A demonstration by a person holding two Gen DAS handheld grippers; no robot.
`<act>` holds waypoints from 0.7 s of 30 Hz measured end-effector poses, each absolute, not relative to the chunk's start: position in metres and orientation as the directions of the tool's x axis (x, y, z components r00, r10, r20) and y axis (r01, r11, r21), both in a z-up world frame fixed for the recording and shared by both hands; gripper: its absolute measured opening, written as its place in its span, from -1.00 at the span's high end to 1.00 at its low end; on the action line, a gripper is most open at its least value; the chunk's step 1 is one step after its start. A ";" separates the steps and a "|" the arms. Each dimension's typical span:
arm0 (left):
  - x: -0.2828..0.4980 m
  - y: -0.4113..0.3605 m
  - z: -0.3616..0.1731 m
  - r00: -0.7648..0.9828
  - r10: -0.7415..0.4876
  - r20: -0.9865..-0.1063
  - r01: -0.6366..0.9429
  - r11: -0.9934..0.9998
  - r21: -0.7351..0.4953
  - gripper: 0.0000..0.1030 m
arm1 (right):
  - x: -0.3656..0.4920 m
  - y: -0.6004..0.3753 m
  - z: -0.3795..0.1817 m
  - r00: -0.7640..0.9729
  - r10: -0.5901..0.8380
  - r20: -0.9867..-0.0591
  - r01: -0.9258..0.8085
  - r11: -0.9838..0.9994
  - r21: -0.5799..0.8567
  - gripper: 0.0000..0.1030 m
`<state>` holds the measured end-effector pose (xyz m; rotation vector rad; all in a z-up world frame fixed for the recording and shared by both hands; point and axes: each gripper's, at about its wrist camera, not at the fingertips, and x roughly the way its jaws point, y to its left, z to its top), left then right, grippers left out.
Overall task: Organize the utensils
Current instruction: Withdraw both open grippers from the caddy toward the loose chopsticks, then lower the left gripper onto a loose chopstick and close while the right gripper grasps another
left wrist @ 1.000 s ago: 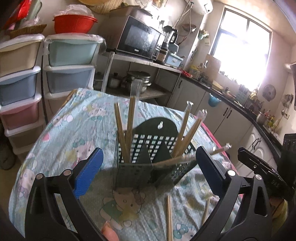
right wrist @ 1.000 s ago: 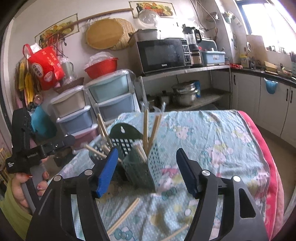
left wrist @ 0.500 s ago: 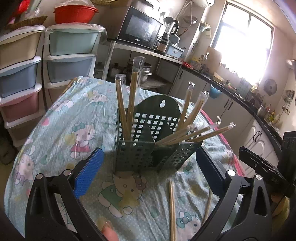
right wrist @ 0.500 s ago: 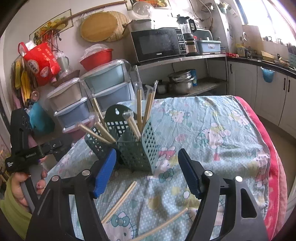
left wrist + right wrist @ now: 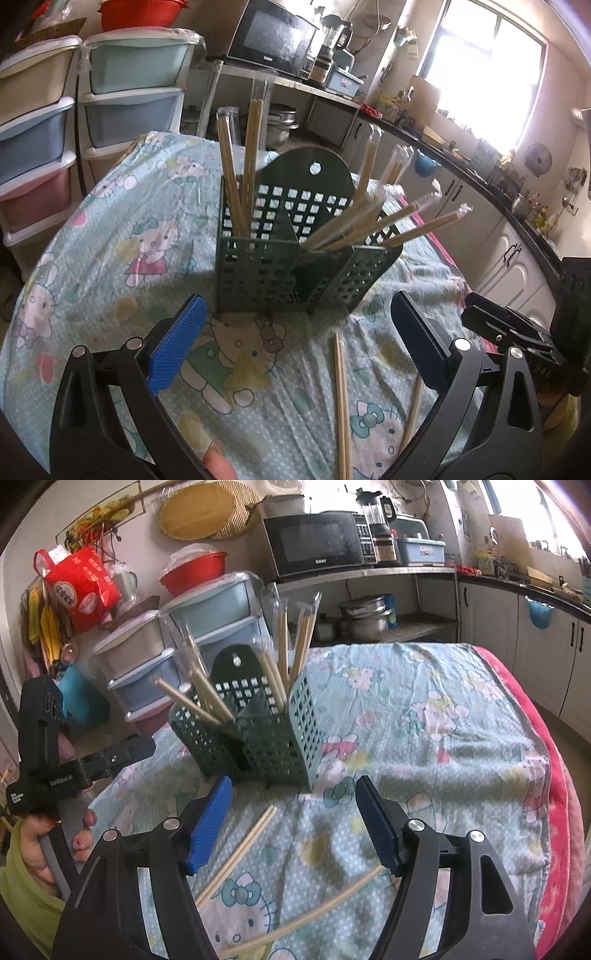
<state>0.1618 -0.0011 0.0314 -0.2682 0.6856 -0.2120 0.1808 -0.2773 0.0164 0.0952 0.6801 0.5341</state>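
Both tongs (image 5: pixel 295 345) (image 5: pixel 293 821) agape — holder (image 5: pixel 295 266) mid-table (image 5: pixel 480 738).

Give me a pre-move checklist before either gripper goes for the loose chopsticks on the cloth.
1. Left gripper empty, jaws apart: ok.
2. Right gripper empty, jaws apart: ok.
3. Green holder upright on the cloth: ok.
4. Loose chopstick pair lying flat in front of the holder, nothing on top: ok.
5. All chopsticks stowed: not ok; another loose chopstick lies near the right gripper.
6. Room left in the holder's compartments: cannot tell.
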 end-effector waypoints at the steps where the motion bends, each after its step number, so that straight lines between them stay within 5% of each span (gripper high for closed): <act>1: 0.162 -0.003 0.030 0.751 -0.282 -0.596 0.107 0.944 -0.312 -0.79 | 0.180 -0.277 0.014 0.644 0.501 -0.579 -0.440 0.861 0.255 -0.30; 21: 0.171 -0.036 -0.005 0.651 -0.359 -0.669 0.182 0.929 -0.321 -0.79 | 0.182 -0.285 -0.026 0.570 0.475 -0.670 -0.389 0.875 0.288 -0.30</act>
